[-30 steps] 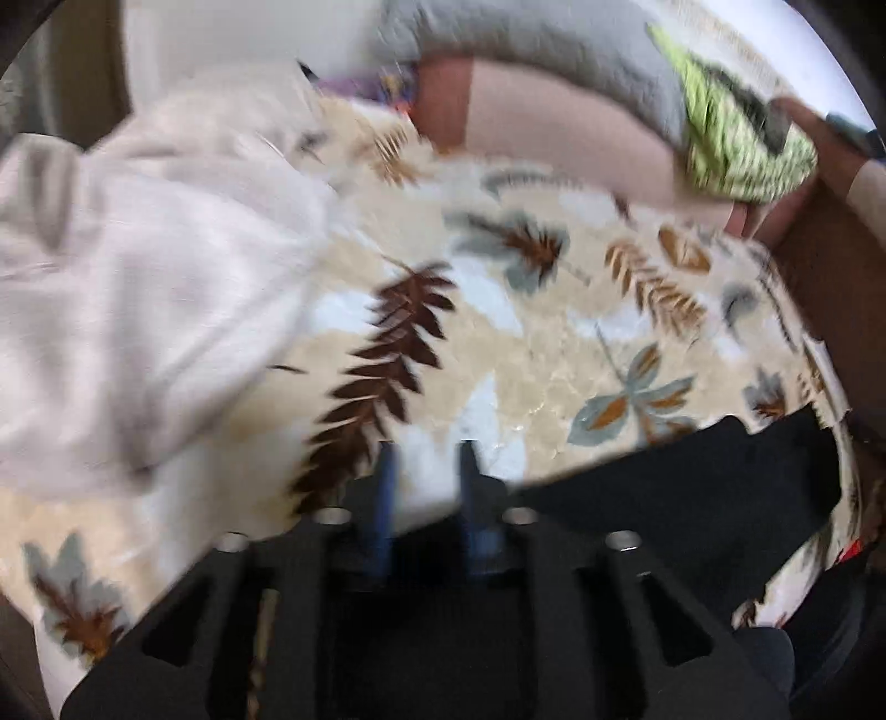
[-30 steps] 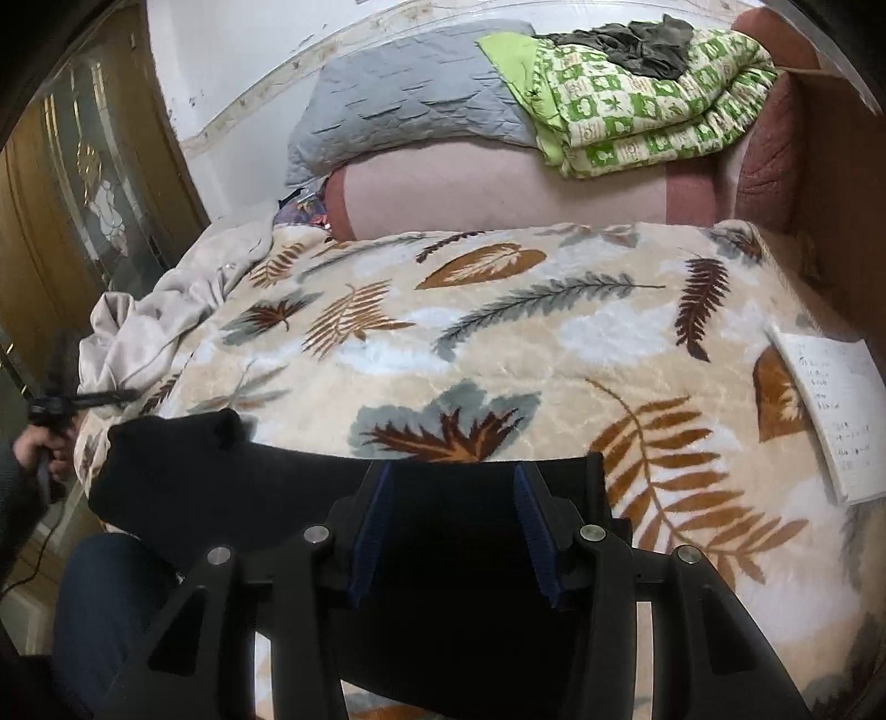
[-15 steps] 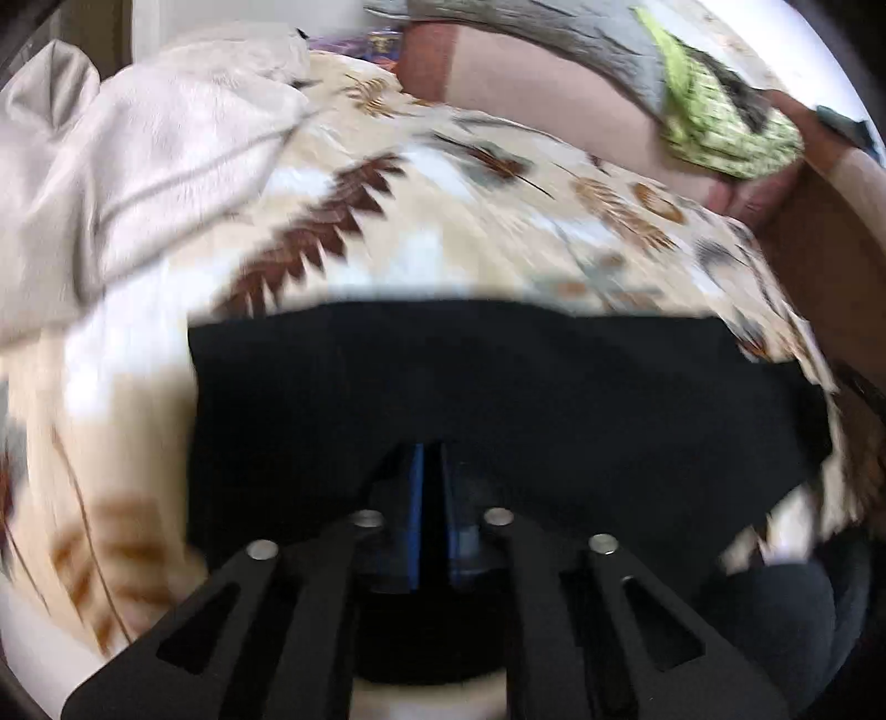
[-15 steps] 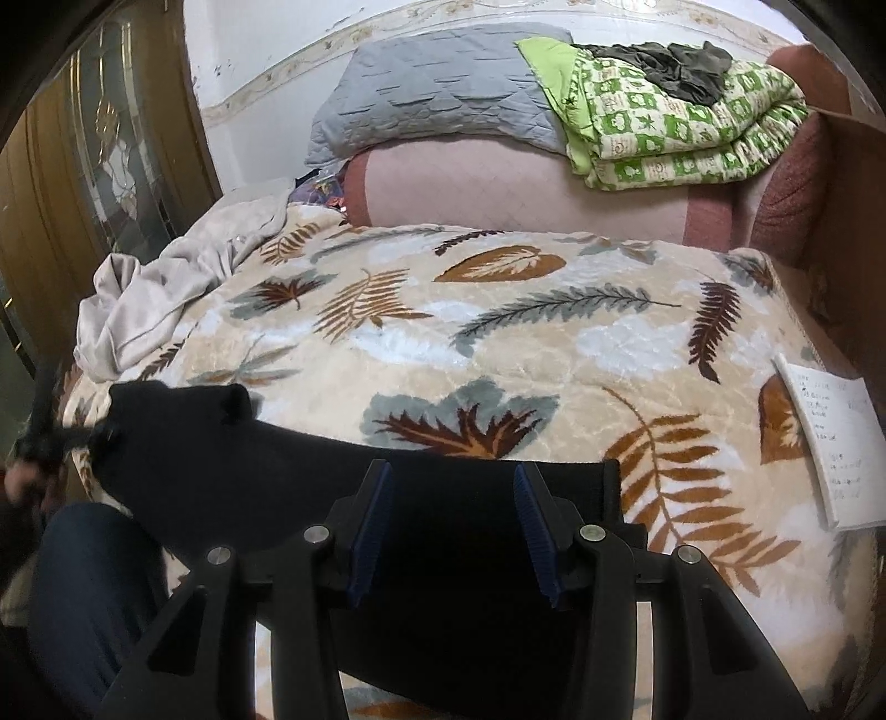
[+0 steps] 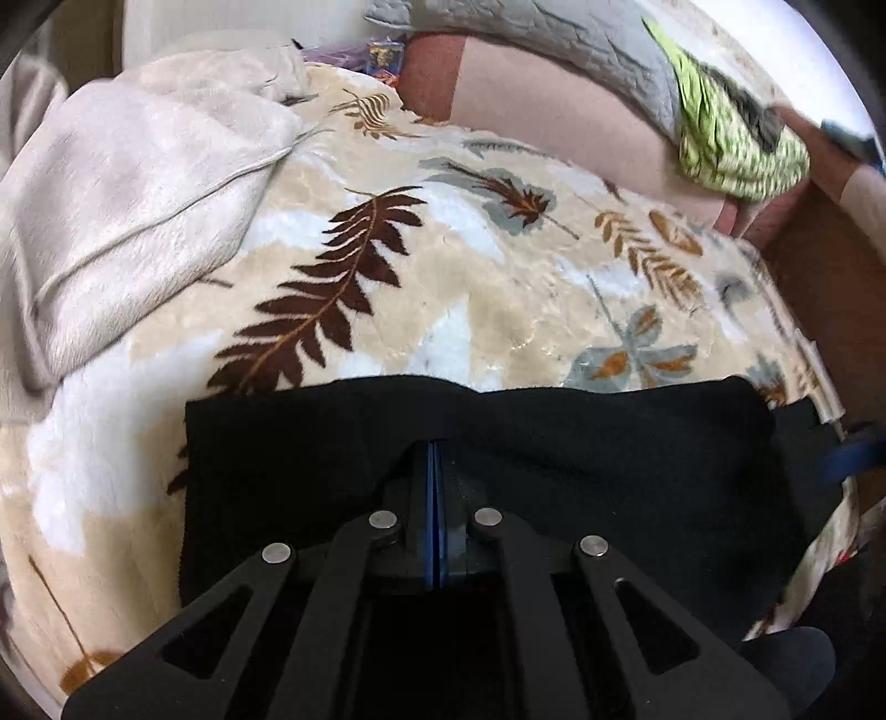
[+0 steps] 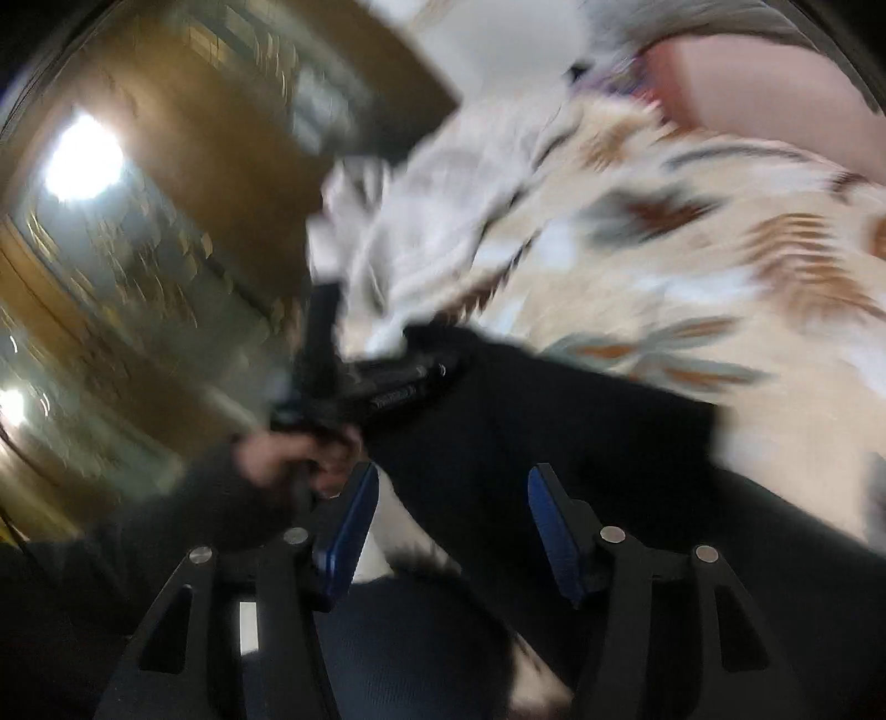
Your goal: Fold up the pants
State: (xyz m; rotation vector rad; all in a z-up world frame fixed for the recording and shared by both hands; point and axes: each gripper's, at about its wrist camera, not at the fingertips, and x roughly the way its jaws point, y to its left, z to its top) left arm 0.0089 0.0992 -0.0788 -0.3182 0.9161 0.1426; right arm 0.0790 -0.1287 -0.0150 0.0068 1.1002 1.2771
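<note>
- Your left gripper has its jaws pressed together, blue pads meeting with no gap; they sit right over the black pants, but whether cloth is pinched between them you can't tell from here.
- The pants lie flat in a wide dark band across the near edge of the bed, on the leaf-print blanket, their far edge running almost straight from left to right.
- Off to your left on the bed there's a rumpled cream blanket, bunched up beside the pants but apart from them.
- At the head of the bed sits a pink bolster, with a grey quilt and a green patterned quilt stacked on it.
- Your right gripper has its jaws wide apart, nothing between the blue pads; the view is heavily blurred.
- In that right view the pants spread dark beneath and beyond the jaws, and your left hand grips the other tool's handle at their far-left end.
- A wooden door with patterned glass fills the left side of the right view.
</note>
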